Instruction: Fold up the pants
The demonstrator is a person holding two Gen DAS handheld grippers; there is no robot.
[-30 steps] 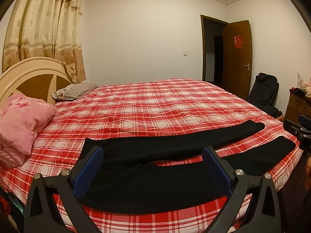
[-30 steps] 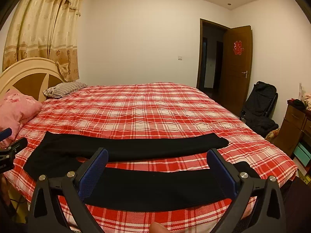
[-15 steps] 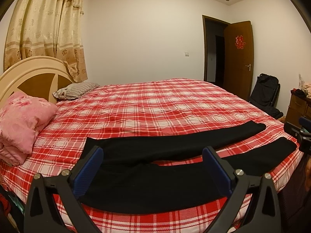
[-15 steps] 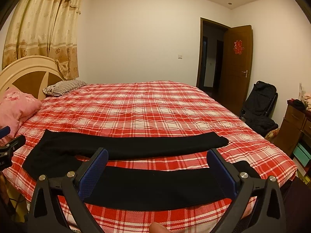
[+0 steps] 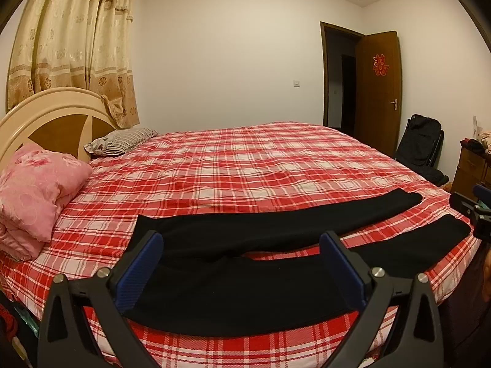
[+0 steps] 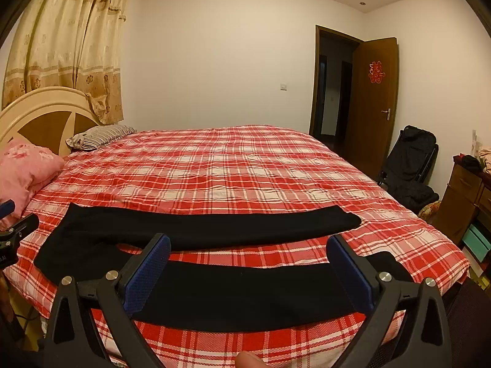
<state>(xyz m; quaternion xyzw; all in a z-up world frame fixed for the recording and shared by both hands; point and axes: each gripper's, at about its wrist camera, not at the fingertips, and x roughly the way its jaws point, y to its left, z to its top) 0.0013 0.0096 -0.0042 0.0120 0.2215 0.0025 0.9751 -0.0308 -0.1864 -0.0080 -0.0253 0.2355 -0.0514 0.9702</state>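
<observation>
Black pants (image 5: 245, 279) lie flat along the near edge of the bed, waist to the left, two legs spread apart toward the right. They also show in the right wrist view (image 6: 214, 227). My left gripper (image 5: 241, 271) is open and empty, held above the waist and seat area. My right gripper (image 6: 250, 273) is open and empty, held above the near leg. The tip of the right gripper (image 5: 472, 211) shows at the right edge of the left wrist view; the left gripper (image 6: 12, 230) shows at the left edge of the right wrist view.
The bed (image 5: 245, 165) has a red plaid cover. A pink quilt (image 5: 33, 190) and a striped pillow (image 5: 122, 141) lie by the headboard. A wooden dresser (image 6: 469, 202) and a black bag (image 6: 408, 165) stand at the right, near an open door (image 6: 371, 104).
Both grippers have shifted only slightly, with the views drifting a little. The pants have not moved and both grippers stay open.
</observation>
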